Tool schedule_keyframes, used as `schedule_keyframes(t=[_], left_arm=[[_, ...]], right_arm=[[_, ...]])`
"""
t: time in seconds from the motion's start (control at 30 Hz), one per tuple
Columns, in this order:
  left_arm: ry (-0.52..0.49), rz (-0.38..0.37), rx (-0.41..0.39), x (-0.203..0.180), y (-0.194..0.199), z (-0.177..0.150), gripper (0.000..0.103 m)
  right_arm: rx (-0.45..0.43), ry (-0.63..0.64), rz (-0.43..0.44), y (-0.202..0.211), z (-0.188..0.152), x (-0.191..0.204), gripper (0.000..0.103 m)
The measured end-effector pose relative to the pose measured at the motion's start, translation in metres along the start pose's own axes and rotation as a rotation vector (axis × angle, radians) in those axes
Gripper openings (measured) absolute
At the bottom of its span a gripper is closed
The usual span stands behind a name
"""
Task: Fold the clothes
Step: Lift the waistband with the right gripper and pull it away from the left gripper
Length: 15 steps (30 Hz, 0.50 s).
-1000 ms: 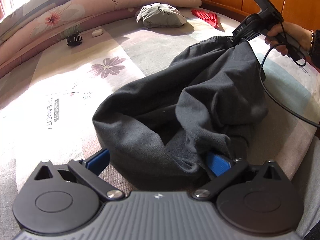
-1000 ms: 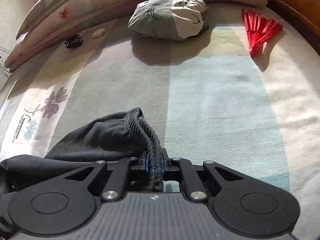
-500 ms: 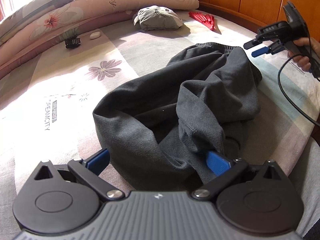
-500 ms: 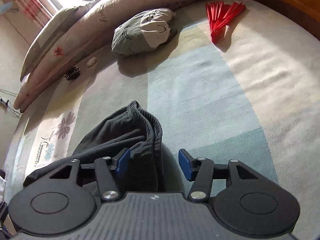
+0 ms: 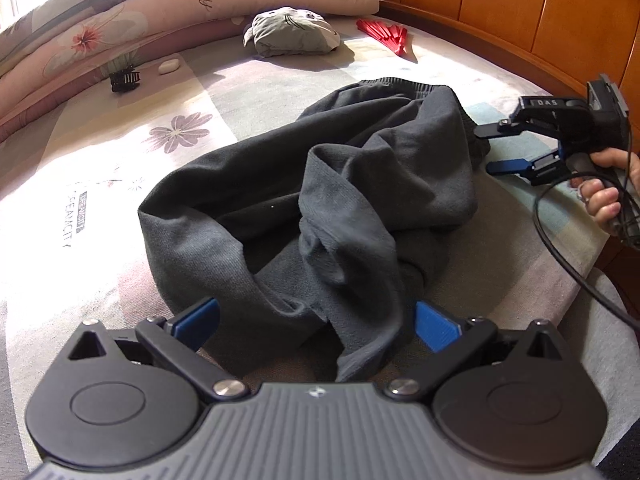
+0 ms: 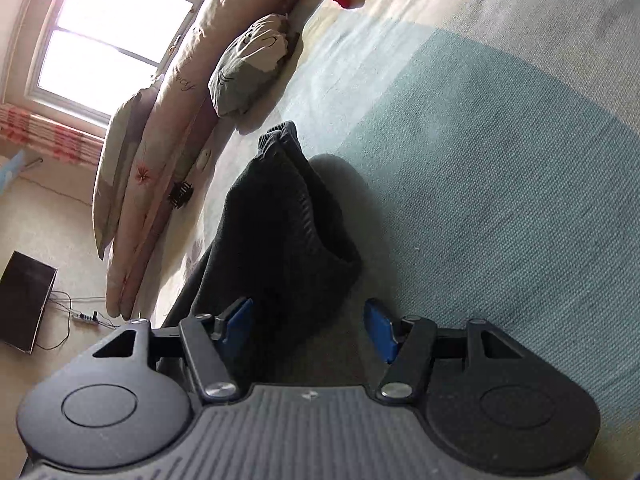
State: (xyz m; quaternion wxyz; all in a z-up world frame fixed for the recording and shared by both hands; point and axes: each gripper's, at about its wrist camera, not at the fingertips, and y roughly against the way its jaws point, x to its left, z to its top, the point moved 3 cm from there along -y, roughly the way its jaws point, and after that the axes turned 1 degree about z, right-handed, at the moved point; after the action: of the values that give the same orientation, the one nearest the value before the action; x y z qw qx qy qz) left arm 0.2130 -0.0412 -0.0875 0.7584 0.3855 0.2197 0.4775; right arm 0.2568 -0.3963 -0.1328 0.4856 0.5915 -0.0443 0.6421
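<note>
A dark grey garment lies crumpled on the patterned bed cover, its ribbed waistband at the far side. My left gripper is open at the garment's near edge; a fold of cloth lies between its blue pads, which do not press it. In the left wrist view my right gripper is at the garment's right side, rolled on its side in a person's hand. Its jaws are opening. In the right wrist view the garment reaches between the right gripper's spread fingers, ungripped.
A grey cat-face cushion, a red folding fan, a black hair clip and a small white object lie at the far side. Long floral pillows and a wooden headboard bound the bed. A black cable trails from the right gripper.
My right gripper let go of the waistband, opened, rolled and moved right and down. The garment's lifted end dropped onto the bed. My left gripper shifted only slightly and stayed open.
</note>
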Motion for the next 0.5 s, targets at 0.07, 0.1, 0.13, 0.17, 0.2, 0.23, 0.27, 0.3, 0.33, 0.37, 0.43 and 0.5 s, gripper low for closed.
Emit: schedule_keyframes(t=[0.07,0.1,0.13,0.17,0.2,0.23,0.27,0.3,0.33,0.37,0.43,0.5], left_arm=[[-0.005,0.005,0.005,-0.003,-0.002,0.0,0.102],[-0.005,0.005,0.006,-0.004,-0.003,0.0,0.102],[-0.005,0.004,0.006,-0.004,-0.003,0.0,0.102],[-0.005,0.003,0.007,-0.005,-0.004,0.0,0.102],[-0.004,0.002,0.007,-0.005,-0.004,-0.001,0.102],[-0.002,0.001,0.008,-0.005,-0.005,-0.001,0.102],[0.0,0.0,0.009,-0.005,-0.005,-0.002,0.102],[0.002,-0.001,0.01,-0.005,-0.005,-0.002,0.102],[0.003,-0.001,0.011,-0.004,-0.006,-0.003,0.102],[0.005,-0.002,0.012,-0.004,-0.006,-0.004,0.102],[0.004,0.005,0.018,-0.004,-0.008,-0.004,0.102],[0.003,0.011,0.019,-0.003,-0.008,-0.004,0.102]], right_arm=[[-0.039,0.006,-0.008,-0.012,0.002,0.006,0.066],[-0.054,0.013,-0.006,-0.016,0.004,0.007,0.066],[-0.07,0.019,-0.003,-0.02,0.005,0.009,0.066],[-0.085,0.026,0.0,-0.025,0.006,0.01,0.066],[-0.099,0.03,0.004,-0.028,0.007,0.011,0.066],[-0.105,0.015,0.008,-0.026,0.006,0.01,0.064],[-0.111,-0.002,0.011,-0.025,0.005,0.008,0.061],[-0.112,-0.024,0.007,-0.021,0.0,0.005,0.056],[-0.123,-0.025,0.004,-0.017,-0.006,0.003,0.052],[-0.134,-0.027,-0.001,-0.014,-0.011,0.001,0.048],[-0.168,-0.032,-0.039,-0.017,-0.014,0.0,0.031],[-0.201,-0.04,-0.072,-0.02,-0.015,-0.001,0.026]])
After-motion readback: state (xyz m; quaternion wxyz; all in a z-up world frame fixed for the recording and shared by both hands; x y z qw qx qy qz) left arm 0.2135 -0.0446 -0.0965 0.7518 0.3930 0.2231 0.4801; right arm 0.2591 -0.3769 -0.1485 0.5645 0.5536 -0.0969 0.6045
